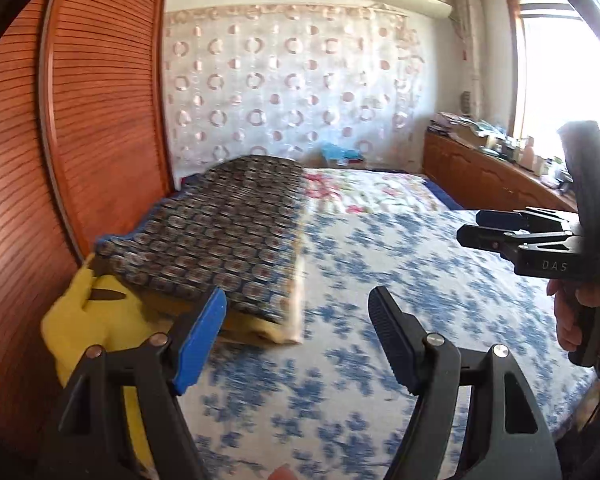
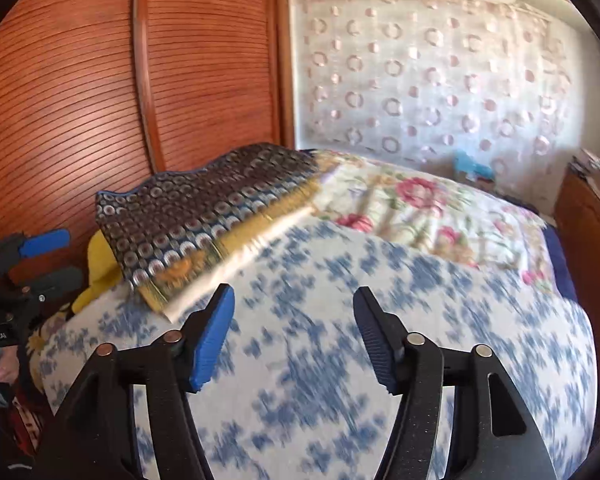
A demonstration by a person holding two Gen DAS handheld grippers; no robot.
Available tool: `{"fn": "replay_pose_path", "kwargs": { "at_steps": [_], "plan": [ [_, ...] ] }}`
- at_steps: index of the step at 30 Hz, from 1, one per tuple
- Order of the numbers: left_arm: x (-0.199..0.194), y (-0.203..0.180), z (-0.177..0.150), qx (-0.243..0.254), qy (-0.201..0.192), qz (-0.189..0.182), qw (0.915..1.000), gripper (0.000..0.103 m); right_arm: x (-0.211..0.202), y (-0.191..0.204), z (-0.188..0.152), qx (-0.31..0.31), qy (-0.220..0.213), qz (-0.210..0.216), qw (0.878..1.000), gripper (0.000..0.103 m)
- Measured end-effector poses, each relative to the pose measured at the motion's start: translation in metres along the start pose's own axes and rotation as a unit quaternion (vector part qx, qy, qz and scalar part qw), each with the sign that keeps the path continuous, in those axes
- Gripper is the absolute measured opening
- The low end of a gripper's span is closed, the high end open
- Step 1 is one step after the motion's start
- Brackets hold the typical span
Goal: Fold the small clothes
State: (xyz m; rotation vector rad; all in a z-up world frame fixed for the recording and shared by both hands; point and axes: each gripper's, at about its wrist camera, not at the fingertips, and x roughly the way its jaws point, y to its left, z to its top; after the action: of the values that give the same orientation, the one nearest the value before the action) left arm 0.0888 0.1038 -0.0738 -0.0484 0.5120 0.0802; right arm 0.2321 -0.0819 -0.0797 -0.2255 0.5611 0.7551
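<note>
A folded dark cloth with a ring pattern and a yellow border (image 1: 216, 236) lies flat on the bed's left side, by the wardrobe; in the right wrist view the same cloth (image 2: 192, 216) shows its yellow edge. A yellow item (image 1: 88, 316) sticks out from under its near corner. My left gripper (image 1: 296, 340) hovers open just right of that corner, nothing between its fingers. My right gripper (image 2: 292, 332) is open and empty over the blue-flowered sheet. Each wrist view also catches the other gripper from the side: the right gripper (image 1: 469, 226) and the left gripper (image 2: 74, 255).
The bed carries a white sheet with blue flowers (image 1: 380, 264) and, further back, a quilt with pink flowers (image 2: 420, 208). A slatted wooden wardrobe door (image 1: 100, 100) bounds the left side. A low wooden cabinet (image 1: 480, 172) with clutter stands at the right under the window.
</note>
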Motion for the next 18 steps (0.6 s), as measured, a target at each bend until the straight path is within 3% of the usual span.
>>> {"fn": "replay_pose_path", "kwargs": {
  "at_steps": [5,11,18],
  "plan": [
    [-0.005,-0.025,-0.001,0.007,0.007,-0.005,0.9999,0.074,-0.036,-0.019,-0.031,0.031,0.004,-0.03,0.999,0.068],
    [-0.017,-0.052,0.004,0.012,0.005,-0.026,0.9996,0.074,-0.087,-0.04,-0.062,0.058,0.006,-0.066,0.996,0.083],
    [-0.032,-0.078,0.031,0.021,-0.005,-0.058,0.9981,0.074,-0.16,-0.055,-0.07,0.101,-0.045,-0.115,0.987,0.084]
  ]
}}
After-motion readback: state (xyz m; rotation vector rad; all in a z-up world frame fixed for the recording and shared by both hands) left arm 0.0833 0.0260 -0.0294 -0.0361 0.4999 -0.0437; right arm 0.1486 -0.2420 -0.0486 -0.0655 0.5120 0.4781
